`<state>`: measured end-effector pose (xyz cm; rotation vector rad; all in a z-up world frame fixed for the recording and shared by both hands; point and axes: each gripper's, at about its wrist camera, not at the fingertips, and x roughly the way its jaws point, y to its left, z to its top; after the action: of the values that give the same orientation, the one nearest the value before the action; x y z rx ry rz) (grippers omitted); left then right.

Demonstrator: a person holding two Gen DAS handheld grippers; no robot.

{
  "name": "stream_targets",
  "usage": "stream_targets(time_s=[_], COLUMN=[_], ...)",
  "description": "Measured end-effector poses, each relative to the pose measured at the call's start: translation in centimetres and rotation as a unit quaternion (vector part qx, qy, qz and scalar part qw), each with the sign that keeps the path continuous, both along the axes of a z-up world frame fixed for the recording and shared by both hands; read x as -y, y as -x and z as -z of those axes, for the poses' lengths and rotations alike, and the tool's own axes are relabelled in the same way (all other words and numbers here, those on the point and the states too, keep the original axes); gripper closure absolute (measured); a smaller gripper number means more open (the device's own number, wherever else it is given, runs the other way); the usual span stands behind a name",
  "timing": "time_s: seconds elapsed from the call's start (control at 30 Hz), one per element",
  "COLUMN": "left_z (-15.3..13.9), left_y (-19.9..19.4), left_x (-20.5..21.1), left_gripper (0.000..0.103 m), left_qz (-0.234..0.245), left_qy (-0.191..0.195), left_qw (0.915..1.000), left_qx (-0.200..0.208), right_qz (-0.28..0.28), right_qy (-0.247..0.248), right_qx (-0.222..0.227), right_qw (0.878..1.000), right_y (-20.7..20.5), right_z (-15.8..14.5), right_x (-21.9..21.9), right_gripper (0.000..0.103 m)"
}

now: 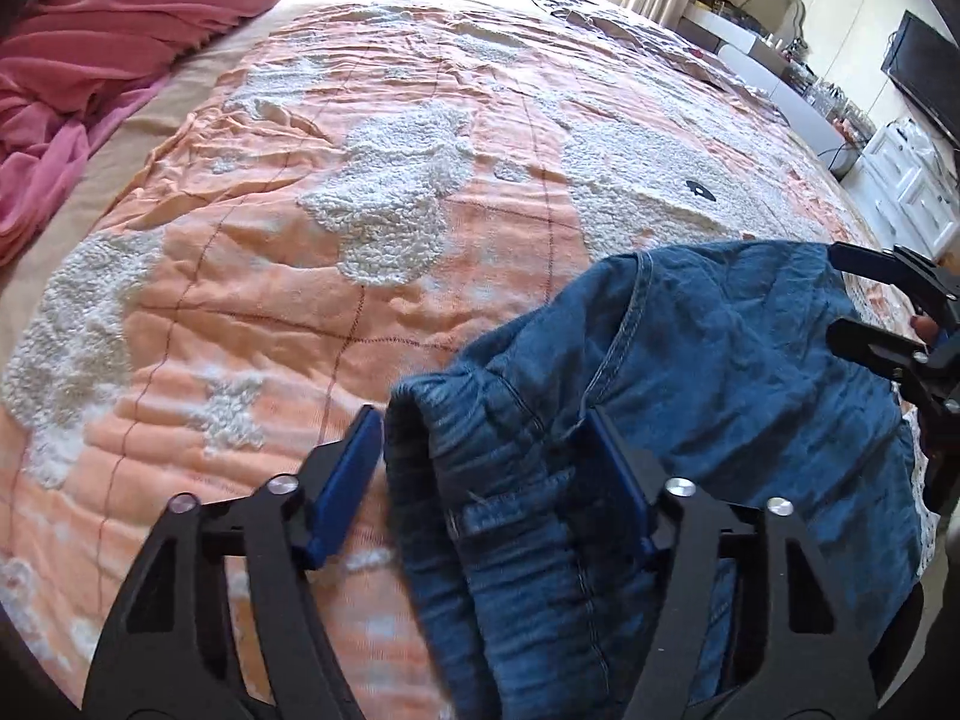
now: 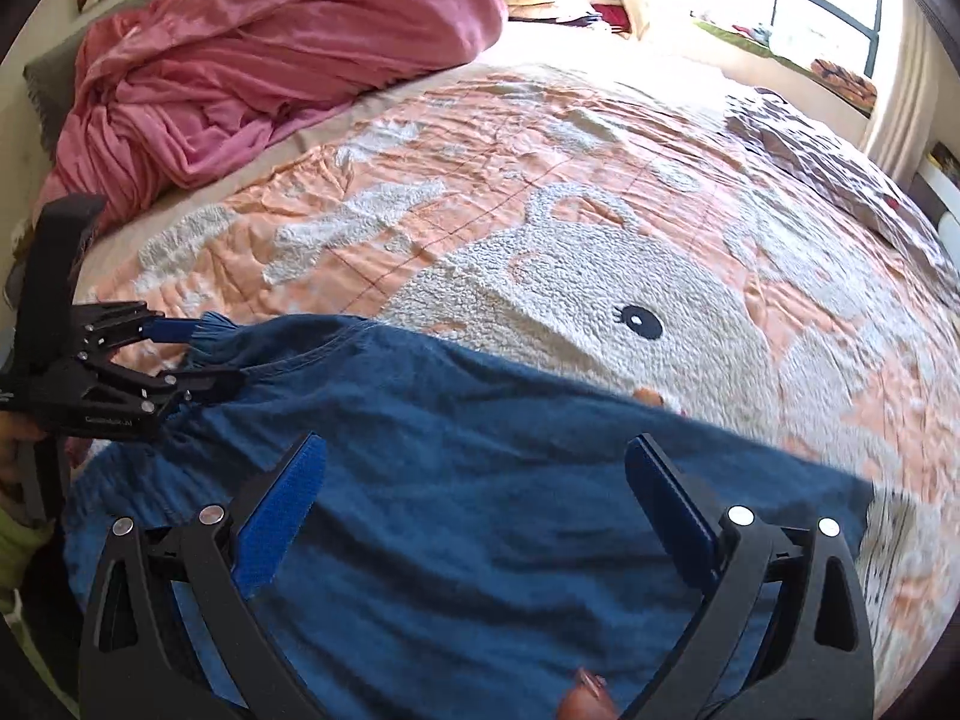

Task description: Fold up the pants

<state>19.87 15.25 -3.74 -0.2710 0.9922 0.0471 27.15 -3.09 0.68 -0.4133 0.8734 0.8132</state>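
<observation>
blue denim pants (image 2: pixel 480 480), elastic waistband bunched at left, spread rumpled on peach bedspread.

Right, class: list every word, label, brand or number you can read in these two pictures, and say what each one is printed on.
White print on the black body of the left gripper, seen in the right wrist view: too small and blurred to read.
Nothing else: no readable text on the jeans, the bedspread or the pink blanket.
</observation>
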Motion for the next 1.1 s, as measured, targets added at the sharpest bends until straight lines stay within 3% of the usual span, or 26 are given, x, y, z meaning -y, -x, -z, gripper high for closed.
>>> stream_targets(time_s=[0.07,0.1,0.13,0.43,0.57,0.63,0.67,0.7,0.73,0.8,0.9,1.1], left_z=[0.2,0.1,-0.1,-2.8,-4.0,-4.1,-4.1,-4.1,-4.0,-3.6,-2.6,-2.4], left_y=[-0.1,0.0,0.1,2.0,3.1,3.1,3.2,3.1,3.1,2.8,2.4,2.3], left_x=[-0.3,-0.4,-0.5,0.1,0.7,0.7,0.7,0.8,0.8,0.6,0.1,-0.3], left_gripper=[0.062,0.076,0.081,0.085,0.086,0.086,0.086,0.086,0.086,0.086,0.086,0.086], left_qz=[-0.003,-0.003,-0.001,0.041,0.061,0.065,0.066,0.07,0.068,0.064,0.051,0.045], left_qy=[0.01,0.016,0.023,0.016,-0.004,-0.006,-0.008,-0.008,-0.011,-0.017,-0.019,-0.011], left_qw=[0.9999,0.9997,0.9995,0.9948,0.9908,0.9895,0.9893,0.9887,0.989,0.99,0.9927,0.9925], left_qx=[0.009,0.016,0.023,0.092,0.121,0.129,0.13,0.133,0.131,0.124,0.108,0.113], right_qz=[-0.009,-0.018,-0.024,-0.124,-0.195,-0.215,-0.218,-0.217,-0.216,-0.205,-0.177,-0.126], right_qy=[0.005,0.007,0.008,0.04,0.048,0.066,0.078,0.082,0.077,0.066,0.051,0.029], right_qx=[0.0,-0.013,-0.019,0.009,0.0,0.0,-0.002,-0.009,-0.014,-0.001,0.008,0.028], right_qw=[1.0,1.0,0.999,0.991,0.98,0.974,0.973,0.973,0.973,0.977,0.983,0.991], right_y=[-0.9,-1.4,-1.9,-4.0,-3.4,-3.0,-2.9,-2.8,-2.7,-2.3,-1.7,-0.1], right_z=[0.5,0.8,1.0,1.2,1.5,2.2,2.7,3.1,3.2,3.2,3.1,2.3], right_x=[-0.8,-1.2,-1.6,-4.9,-6.4,-7.0,-7.2,-7.4,-7.3,-6.9,-6.1,-4.8], right_gripper=[0.004,0.004,0.004,0.005,0.006,0.02,0.042,0.053,0.056,0.081,0.092,0.096])
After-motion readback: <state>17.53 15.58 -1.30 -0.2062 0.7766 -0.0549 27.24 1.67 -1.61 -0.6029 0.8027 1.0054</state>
